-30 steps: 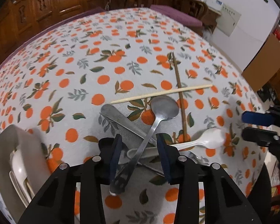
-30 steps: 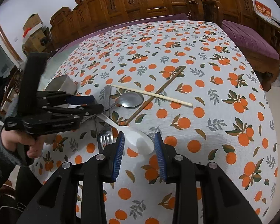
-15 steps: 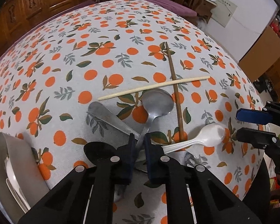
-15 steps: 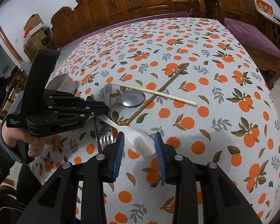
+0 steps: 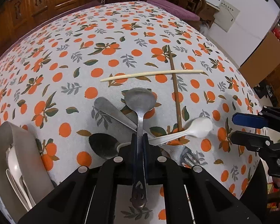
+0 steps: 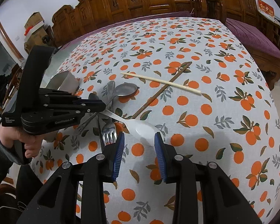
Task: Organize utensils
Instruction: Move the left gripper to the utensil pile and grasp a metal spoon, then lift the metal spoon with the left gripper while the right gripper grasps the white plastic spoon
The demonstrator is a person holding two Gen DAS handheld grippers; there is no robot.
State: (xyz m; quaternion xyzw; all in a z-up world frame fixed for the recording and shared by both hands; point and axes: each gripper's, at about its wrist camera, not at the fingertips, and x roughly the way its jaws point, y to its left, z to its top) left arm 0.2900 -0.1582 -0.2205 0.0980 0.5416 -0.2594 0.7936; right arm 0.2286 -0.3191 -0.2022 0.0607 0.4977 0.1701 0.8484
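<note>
Left gripper [image 5: 139, 140] pinched on metal spoon [image 5: 140, 100] handle, right gripper [image 6: 139, 141] part-open, empty; lifting risks dragging the white plastic spoon [image 5: 197, 127] and fork [image 5: 189, 158] tangled underneath.

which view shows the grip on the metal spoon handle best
The left wrist view: the left gripper is shut on the shiny metal spoon, handle running between its pads. The right wrist view shows that gripper side-on, the spoon's bowl beyond it.
</note>
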